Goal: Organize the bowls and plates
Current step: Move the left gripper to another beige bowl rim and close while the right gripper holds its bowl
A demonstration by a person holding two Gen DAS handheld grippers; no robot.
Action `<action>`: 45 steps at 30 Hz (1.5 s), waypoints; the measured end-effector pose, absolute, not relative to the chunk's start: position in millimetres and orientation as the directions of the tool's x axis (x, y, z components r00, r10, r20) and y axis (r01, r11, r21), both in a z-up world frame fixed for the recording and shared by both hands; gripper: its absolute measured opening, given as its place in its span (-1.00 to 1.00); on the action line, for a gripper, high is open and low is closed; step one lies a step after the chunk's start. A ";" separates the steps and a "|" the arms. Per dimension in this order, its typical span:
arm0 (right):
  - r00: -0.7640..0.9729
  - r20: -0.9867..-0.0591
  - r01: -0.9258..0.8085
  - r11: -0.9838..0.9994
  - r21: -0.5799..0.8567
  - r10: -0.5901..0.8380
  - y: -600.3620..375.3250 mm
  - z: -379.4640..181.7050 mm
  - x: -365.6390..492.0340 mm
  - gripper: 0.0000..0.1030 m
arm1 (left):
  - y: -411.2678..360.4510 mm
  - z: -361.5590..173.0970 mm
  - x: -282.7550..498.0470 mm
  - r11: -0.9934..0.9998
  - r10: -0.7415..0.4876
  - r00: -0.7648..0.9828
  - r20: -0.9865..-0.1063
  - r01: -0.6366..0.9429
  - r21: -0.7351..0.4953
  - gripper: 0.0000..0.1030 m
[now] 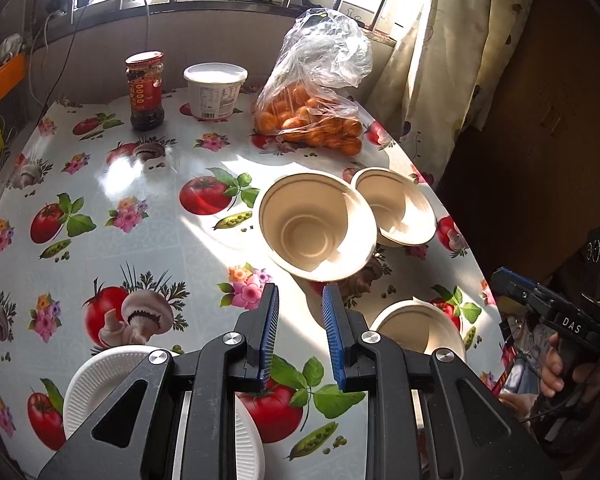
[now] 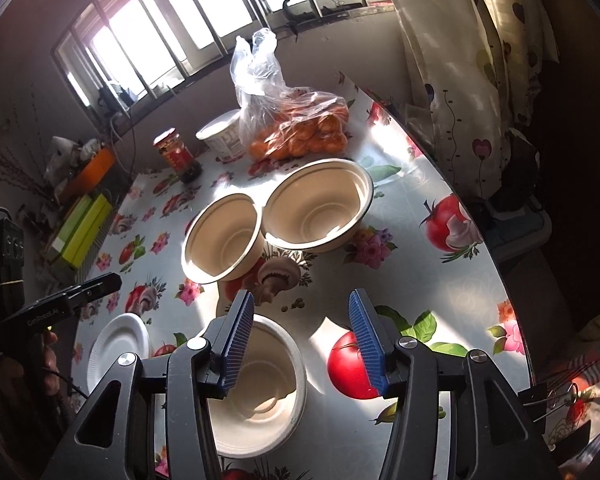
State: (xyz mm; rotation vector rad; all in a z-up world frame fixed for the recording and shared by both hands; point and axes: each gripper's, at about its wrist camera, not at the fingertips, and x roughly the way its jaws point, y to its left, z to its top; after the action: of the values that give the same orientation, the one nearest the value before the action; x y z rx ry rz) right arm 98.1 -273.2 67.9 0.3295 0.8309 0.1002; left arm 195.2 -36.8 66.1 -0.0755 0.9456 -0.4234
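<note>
Three cream bowls stand on the flowered table. In the left wrist view a large bowl point(image 1: 316, 230) touches a second bowl point(image 1: 396, 210) behind it, and a third bowl point(image 1: 416, 330) stands near the front right edge. A white ribbed plate point(image 1: 100, 380) lies under my left gripper point(image 1: 300, 300), which is open and empty, just short of the large bowl. In the right wrist view my right gripper point(image 2: 302, 312) is open and empty above the near bowl point(image 2: 256, 388), with two bowls point(image 2: 224, 236) point(image 2: 320, 204) beyond and the white plate point(image 2: 120, 344) at left.
At the table's far side stand a red-lidded sauce jar point(image 1: 145, 90), a white tub point(image 1: 215, 90) and a plastic bag of oranges point(image 1: 312, 92). A curtain point(image 1: 432, 60) hangs at right. The table edge point(image 2: 496, 264) curves along the right. Green boxes point(image 2: 82, 232) sit left.
</note>
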 end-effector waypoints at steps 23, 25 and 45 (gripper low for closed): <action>0.642 -0.733 0.035 0.946 0.321 0.225 -234.2 63.1 154.9 -0.18 | -48.7 55.9 286.8 0.913 -0.372 0.450 -0.812 0.335 -0.232 -0.54; 0.620 -0.752 0.034 0.950 0.312 0.225 -229.7 56.2 162.6 -0.31 | -48.9 48.8 288.0 0.909 -0.383 0.437 -0.814 0.335 -0.247 -0.54; 0.538 -0.789 0.018 0.932 0.363 0.297 -217.8 28.5 191.6 -0.45 | -62.6 12.9 311.1 0.901 -0.390 0.356 -0.849 0.336 -0.273 -0.54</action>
State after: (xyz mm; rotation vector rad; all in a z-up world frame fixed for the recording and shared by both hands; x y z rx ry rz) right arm 191.6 -217.8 28.5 0.3488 0.9937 0.1699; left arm 311.1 -62.6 12.9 -0.0553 1.1117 -0.4689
